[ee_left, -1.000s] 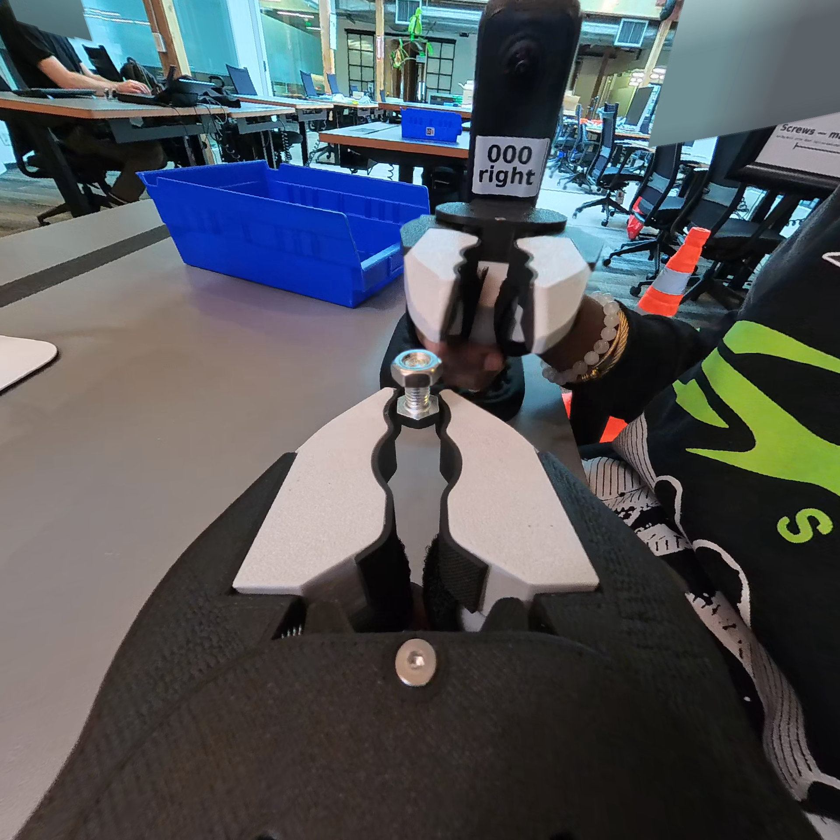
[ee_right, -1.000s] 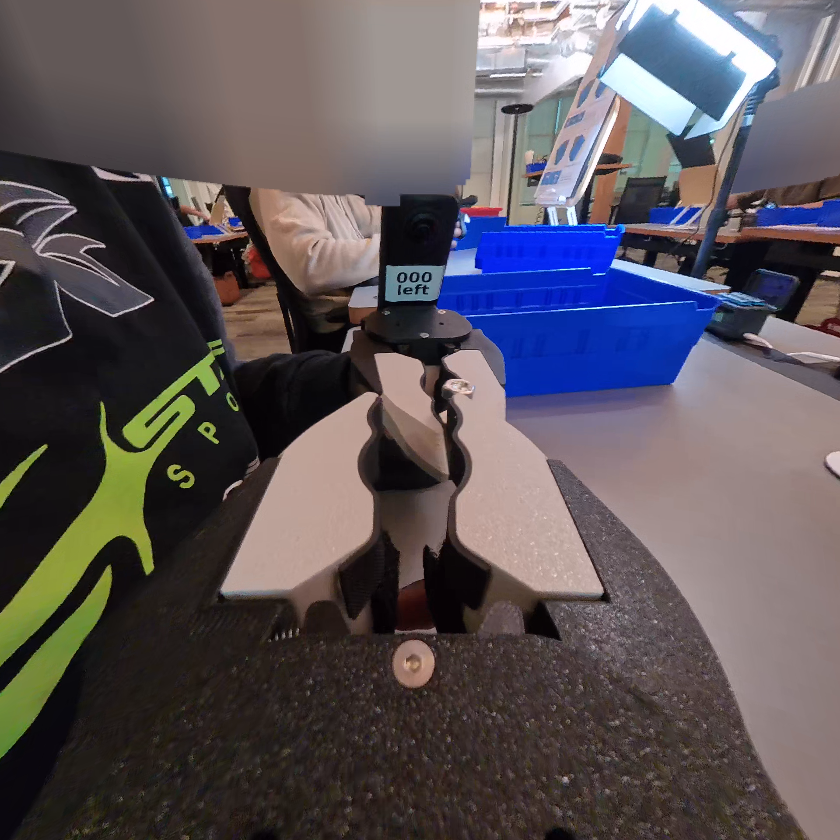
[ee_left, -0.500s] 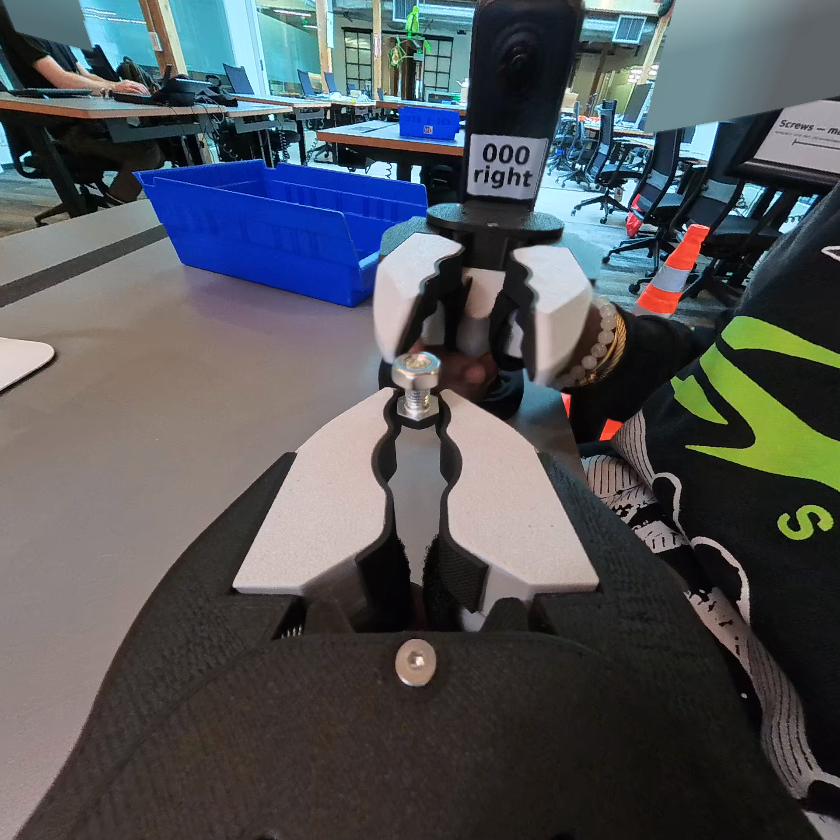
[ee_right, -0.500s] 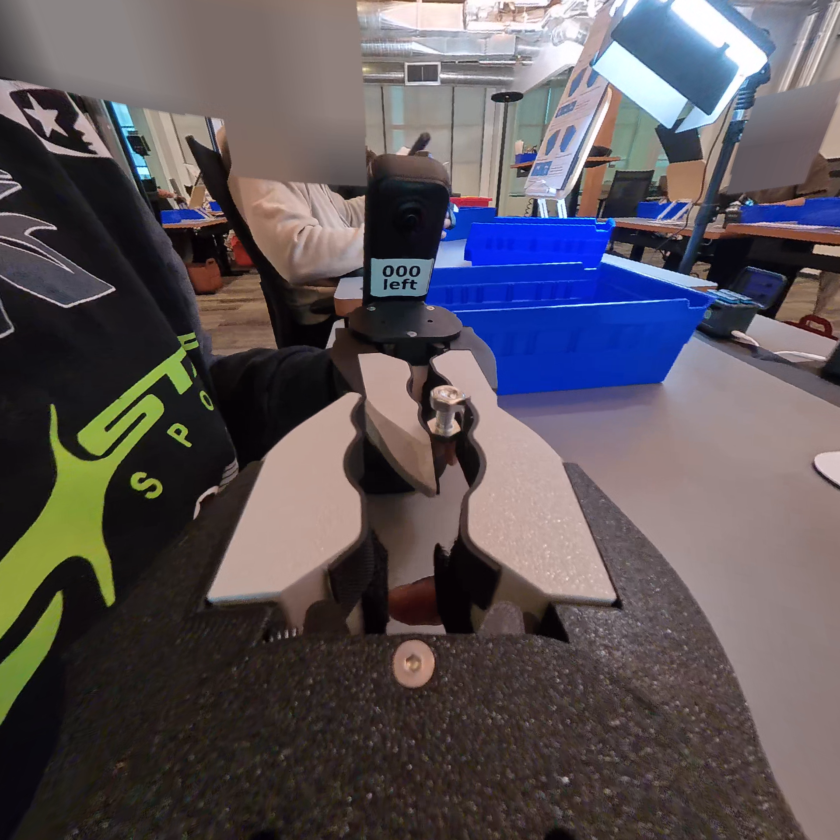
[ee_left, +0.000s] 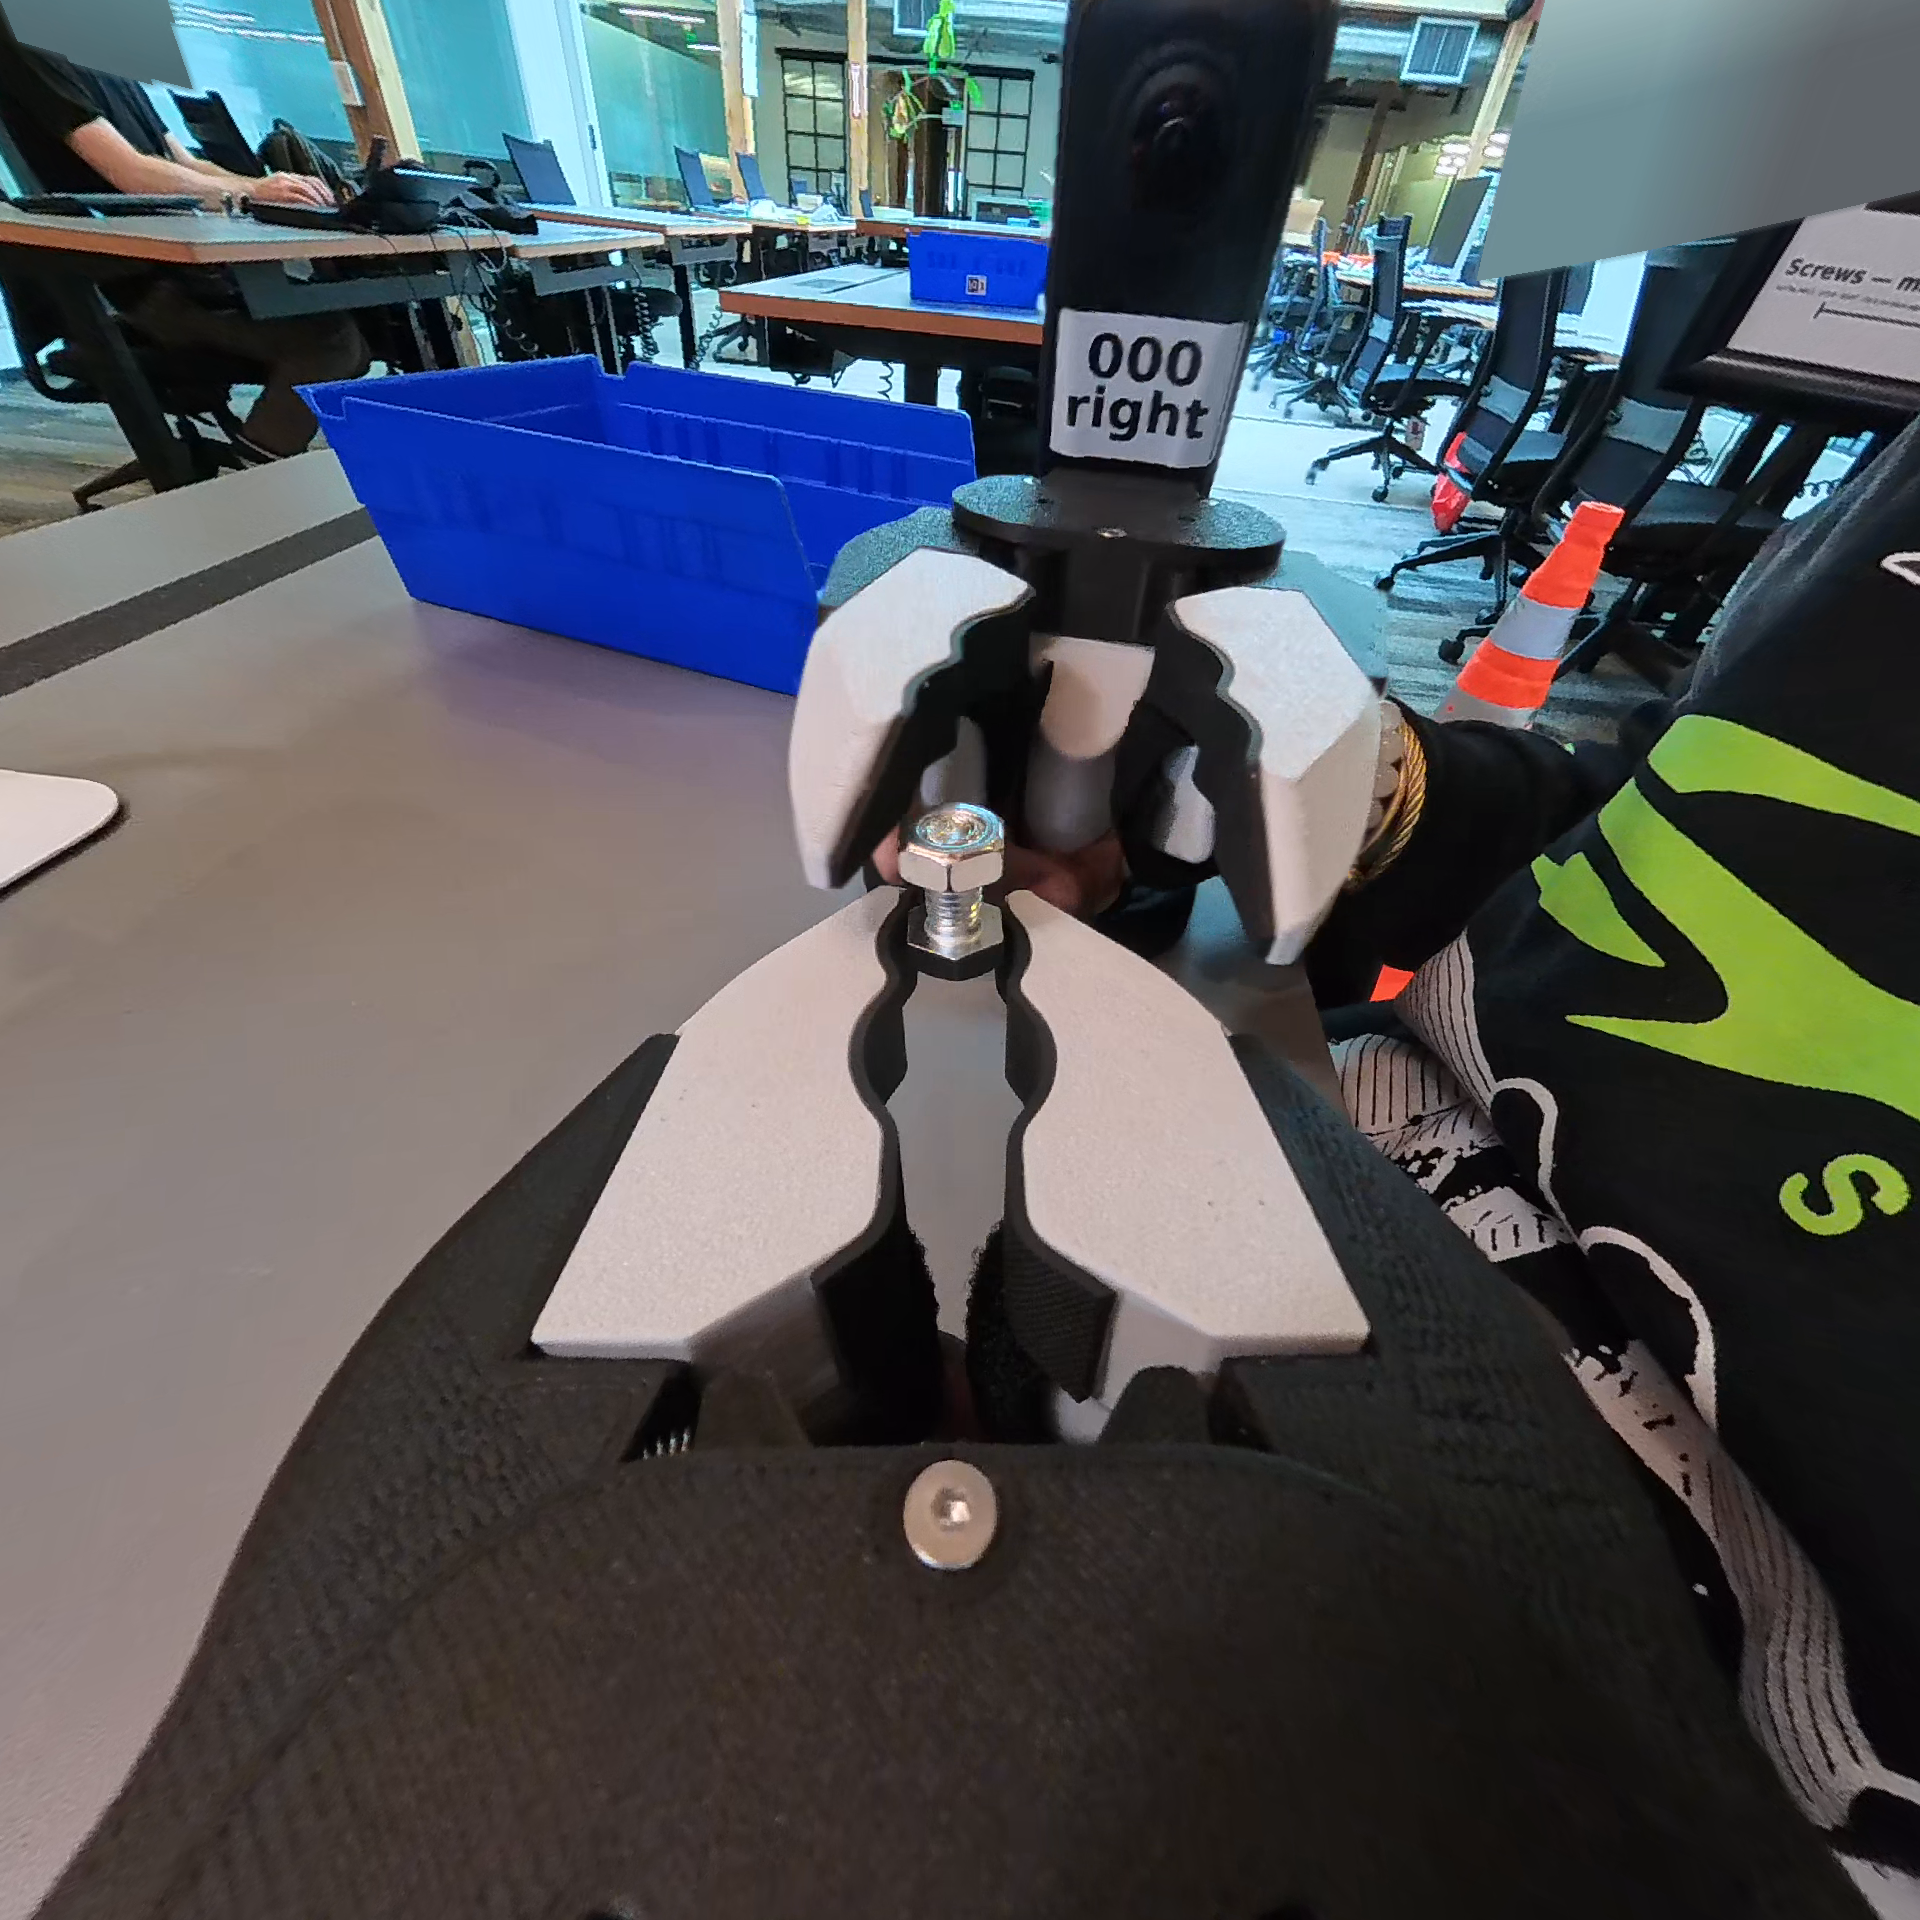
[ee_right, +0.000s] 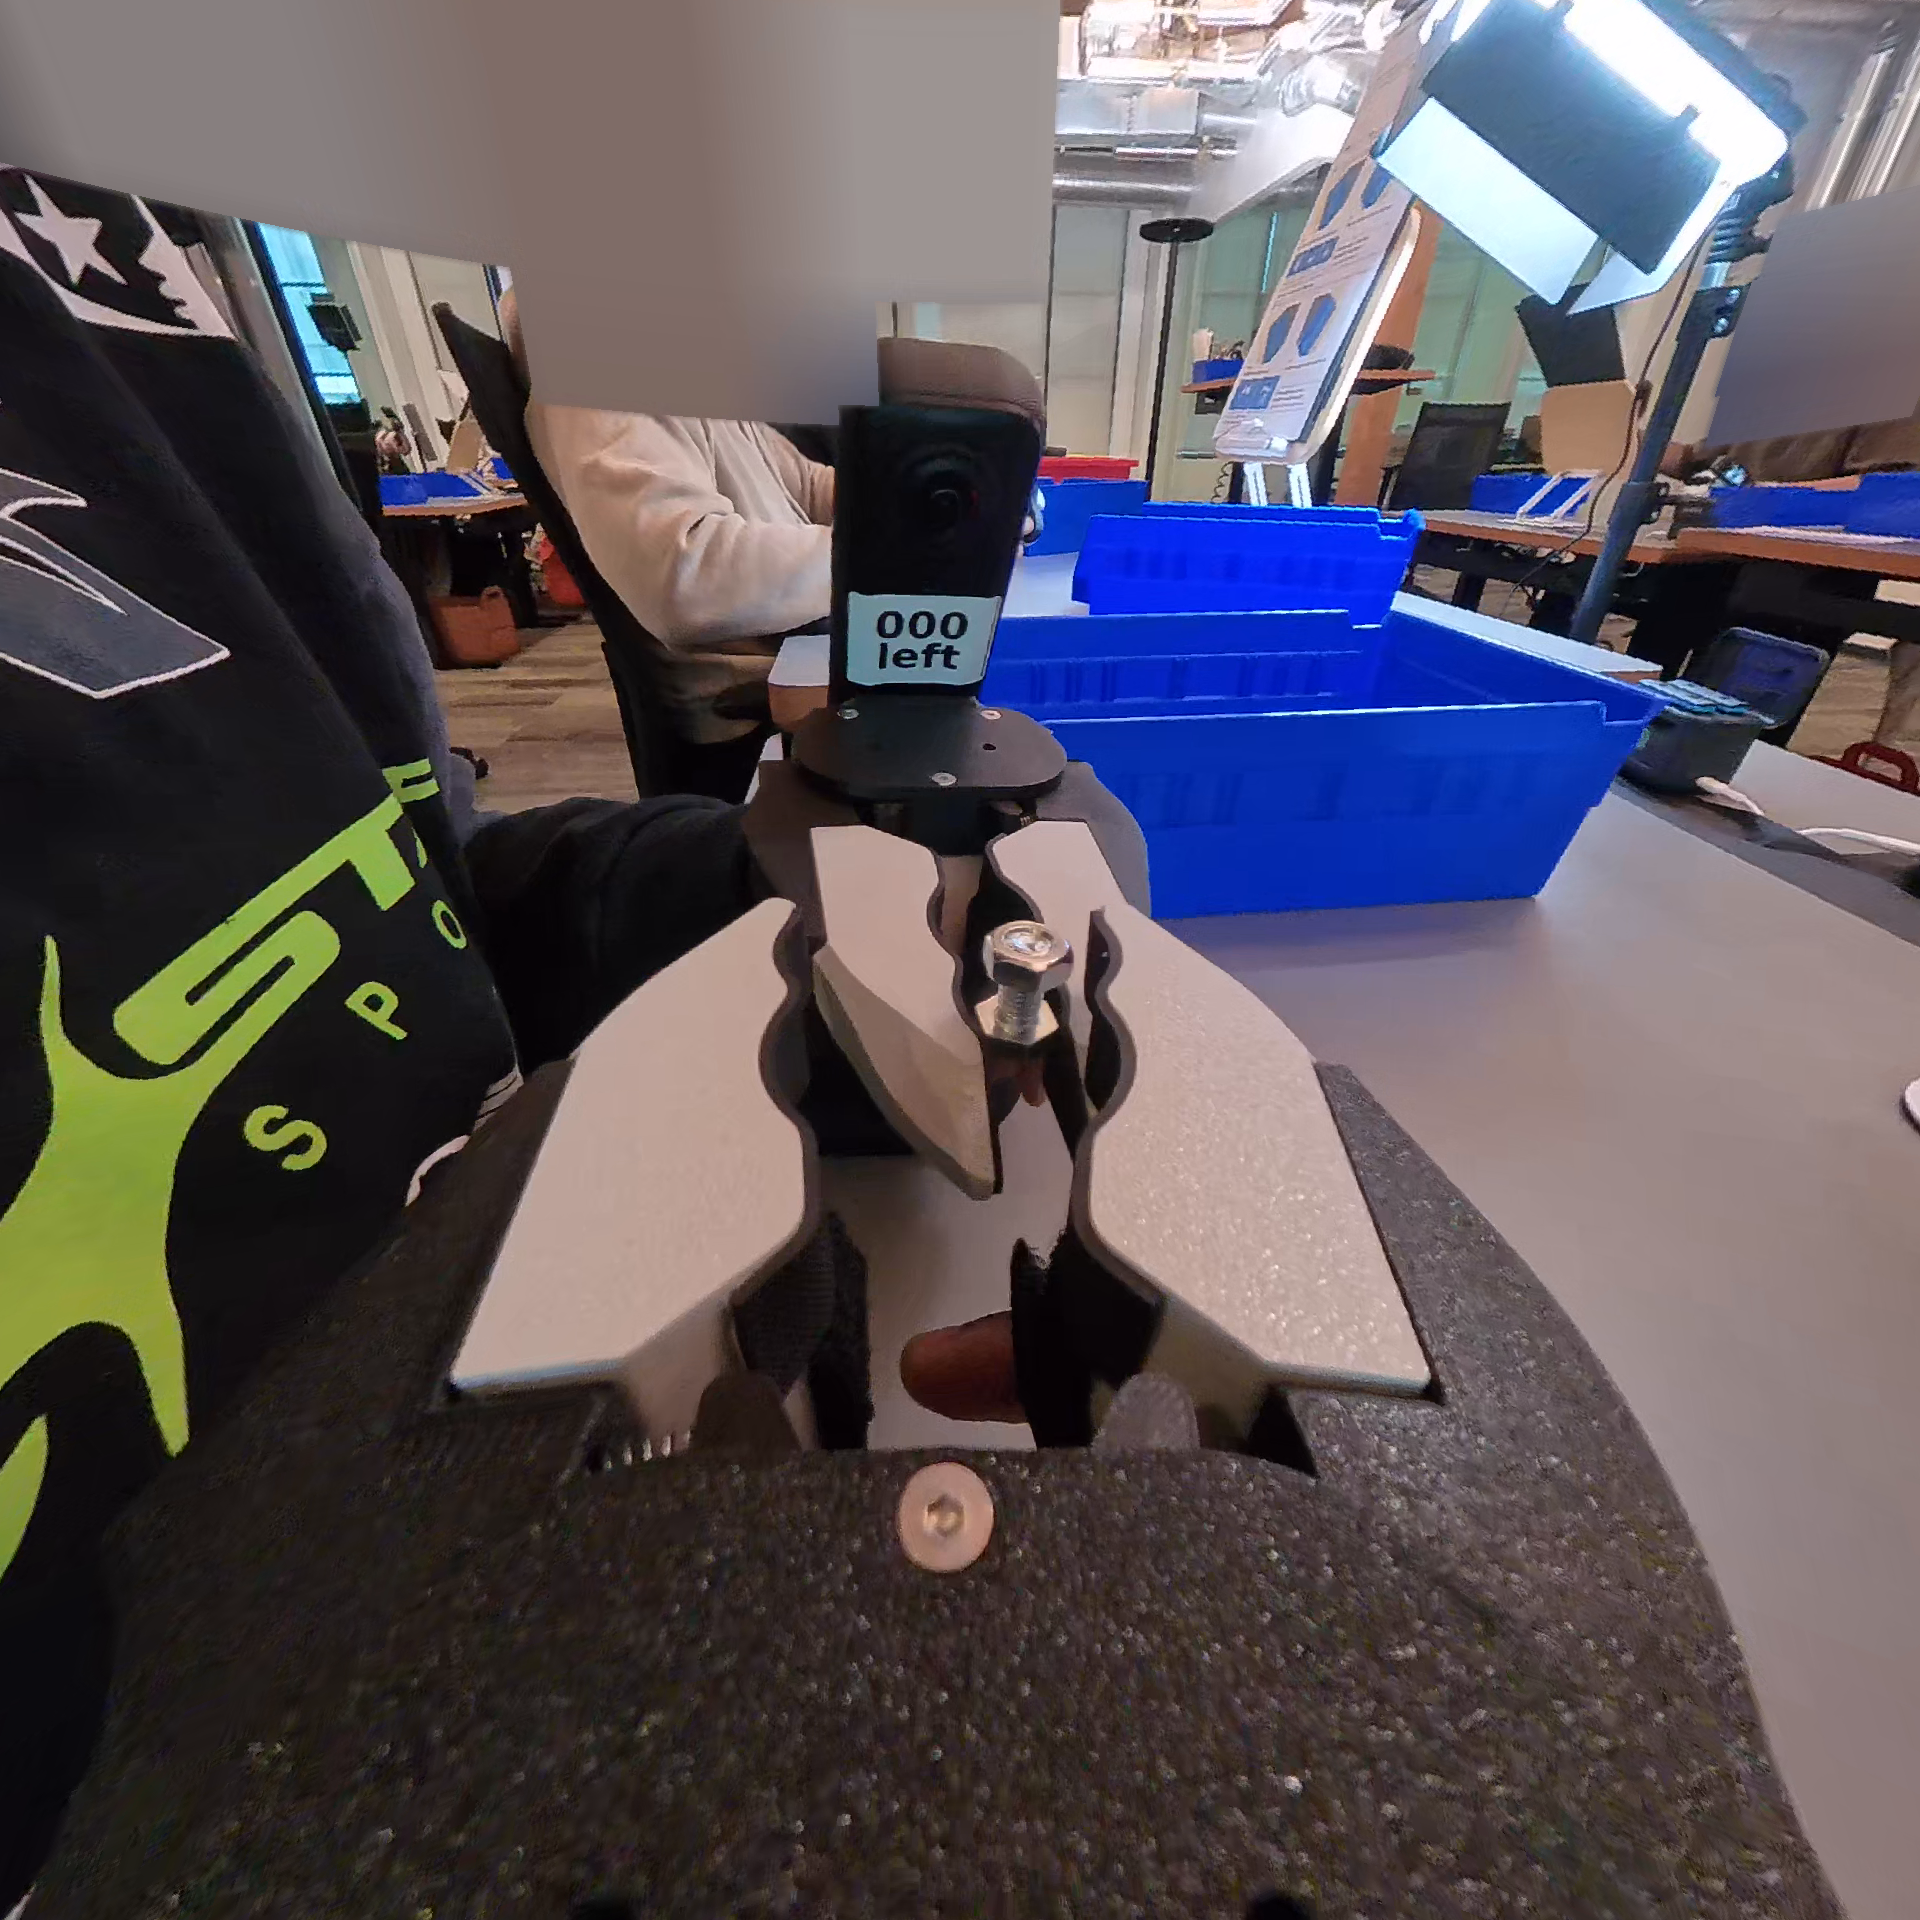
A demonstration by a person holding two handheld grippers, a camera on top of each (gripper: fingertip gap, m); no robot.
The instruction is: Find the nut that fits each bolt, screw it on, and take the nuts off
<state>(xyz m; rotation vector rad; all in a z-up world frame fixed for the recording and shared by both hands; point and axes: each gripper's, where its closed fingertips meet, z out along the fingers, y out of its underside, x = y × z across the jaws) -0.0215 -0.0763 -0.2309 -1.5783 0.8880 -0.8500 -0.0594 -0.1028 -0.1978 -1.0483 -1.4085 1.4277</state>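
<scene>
Right wrist view: right claw (ee_right: 940, 997) now wider.

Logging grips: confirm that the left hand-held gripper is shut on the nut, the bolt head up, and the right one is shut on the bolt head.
Wrong on the right hand-held gripper: the left wrist view shows it open, clear of the bolt. The left hand-held gripper is shut on the nut, head up.

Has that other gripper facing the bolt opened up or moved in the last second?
Yes. In the left wrist view the right gripper has opened its jaws and come nearer, now straddling the bolt, judged against the blue bin behind.
</scene>
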